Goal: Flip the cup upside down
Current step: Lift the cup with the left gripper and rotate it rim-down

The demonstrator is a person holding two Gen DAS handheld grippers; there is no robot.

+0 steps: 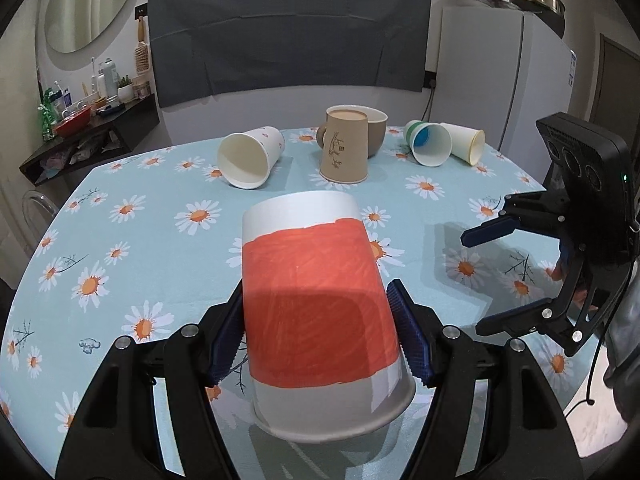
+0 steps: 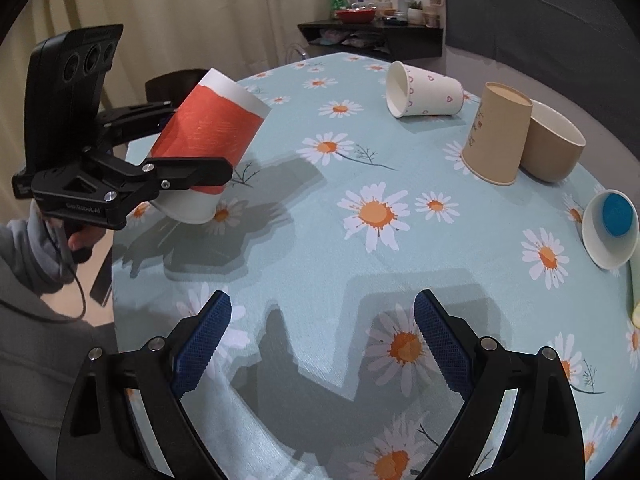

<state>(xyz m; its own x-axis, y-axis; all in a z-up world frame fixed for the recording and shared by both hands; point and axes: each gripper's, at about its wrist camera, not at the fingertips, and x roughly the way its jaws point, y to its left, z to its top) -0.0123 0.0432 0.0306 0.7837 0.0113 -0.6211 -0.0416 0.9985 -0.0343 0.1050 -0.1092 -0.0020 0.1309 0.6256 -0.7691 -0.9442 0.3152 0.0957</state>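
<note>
The red and white paper cup (image 1: 320, 312) is held in the left gripper (image 1: 320, 332), squeezed between its two blue pads. The cup is tipped with its open mouth facing down toward the table and its closed bottom up. In the right wrist view the cup's rim is at the flowered tablecloth (image 2: 320, 240), near the table's edge; I cannot tell if it touches.

The right gripper (image 2: 322, 344) is spread wide with nothing between its fingers. It hangs over the cloth, well apart from the cup.

Farther back, a white cup with little hearts (image 2: 424, 90) lies on its side, and nothing shows inside. A brown paper cup (image 1: 344, 144) stands mouth down, leaning on a tan bowl (image 2: 554, 148). A white cup with a blue bottom inside (image 2: 610, 228) lies on its side, just beside a pale yellow cup (image 1: 466, 144), also lying down.
</note>
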